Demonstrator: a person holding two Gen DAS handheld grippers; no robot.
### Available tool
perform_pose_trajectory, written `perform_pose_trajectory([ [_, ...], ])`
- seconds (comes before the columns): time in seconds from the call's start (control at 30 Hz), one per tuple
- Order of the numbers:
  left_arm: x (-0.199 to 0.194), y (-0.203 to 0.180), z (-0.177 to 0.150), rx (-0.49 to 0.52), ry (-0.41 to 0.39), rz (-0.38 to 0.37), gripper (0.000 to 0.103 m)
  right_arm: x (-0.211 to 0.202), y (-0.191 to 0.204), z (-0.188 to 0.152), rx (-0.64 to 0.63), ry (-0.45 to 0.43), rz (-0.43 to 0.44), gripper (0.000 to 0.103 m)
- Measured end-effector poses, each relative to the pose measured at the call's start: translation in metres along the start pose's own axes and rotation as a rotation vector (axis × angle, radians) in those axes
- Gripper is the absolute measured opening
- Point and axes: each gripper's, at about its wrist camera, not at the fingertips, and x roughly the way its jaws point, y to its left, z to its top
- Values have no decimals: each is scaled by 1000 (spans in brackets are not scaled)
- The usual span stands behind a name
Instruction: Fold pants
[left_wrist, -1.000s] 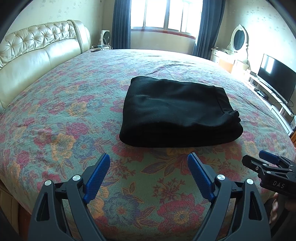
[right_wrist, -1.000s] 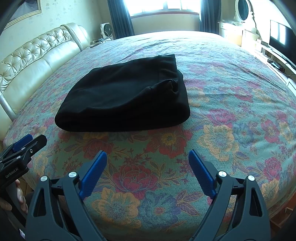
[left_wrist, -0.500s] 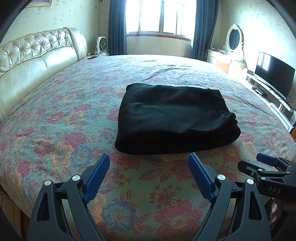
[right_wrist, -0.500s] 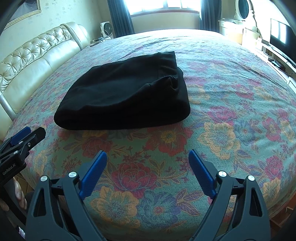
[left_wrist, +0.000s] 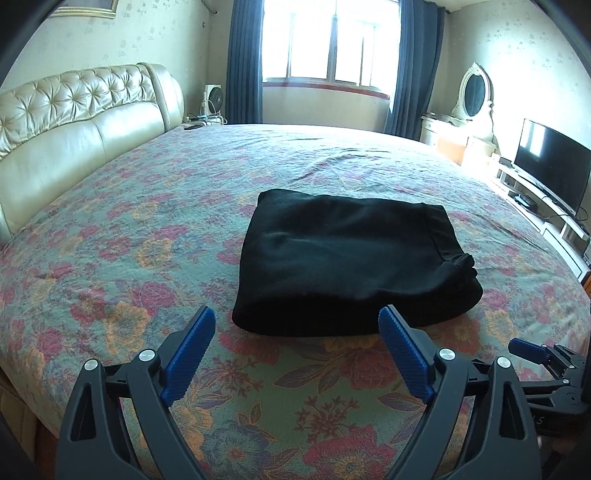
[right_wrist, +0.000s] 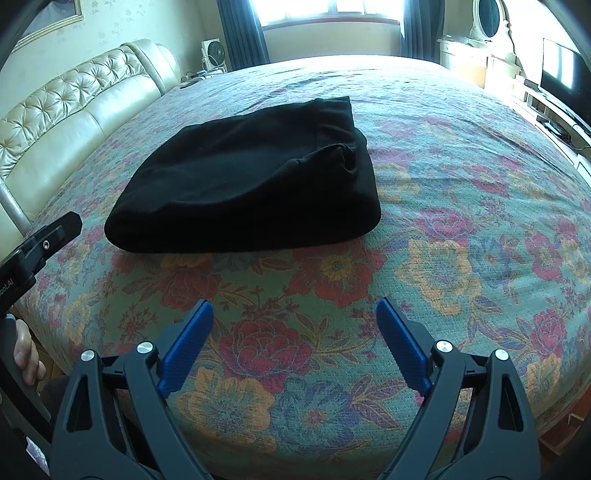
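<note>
Folded black pants (left_wrist: 351, 266) lying flat mid-bed on floral bedspread (left_wrist: 129, 258), long axis running across left view, bunched end toward television (left_wrist: 550, 166); only right view showing hand (right_wrist: 26, 350); left claw (left_wrist: 295, 354) and right claw (right_wrist: 295, 347) both spread wide, holding nothing, short of pants.

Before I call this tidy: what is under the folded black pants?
The folded black pants lie directly on the floral bedspread, which shows all around them. Whatever is beneath the bundle is covered. Both grippers, left and right, are open, apart from it.
</note>
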Motion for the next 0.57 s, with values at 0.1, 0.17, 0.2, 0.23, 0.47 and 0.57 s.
perform_pose_trajectory([
  [0.1, 4, 2, 1, -24, 14, -41, 89, 3, -2, -1, 2, 5, -2, 90],
  [0.17, 5, 1, 1, -8, 14, -76, 89, 5, -4, -1, 4, 9, -3, 90],
  [0.2, 5, -1, 1, 14, 12, -84, 89, 6, -5, -1, 6, 12, -4, 90],
  [0.23, 6, -4, 1, 37, 7, -73, 89, 7, -6, -1, 9, 14, -5, 90],
  [0.47, 10, 6, 2, -60, 33, -70, 89, 6, -12, 0, 17, 7, -8, 90],
  [0.57, 11, 8, 1, -55, 31, -50, 89, 5, -14, 0, 20, 4, -11, 90],
])
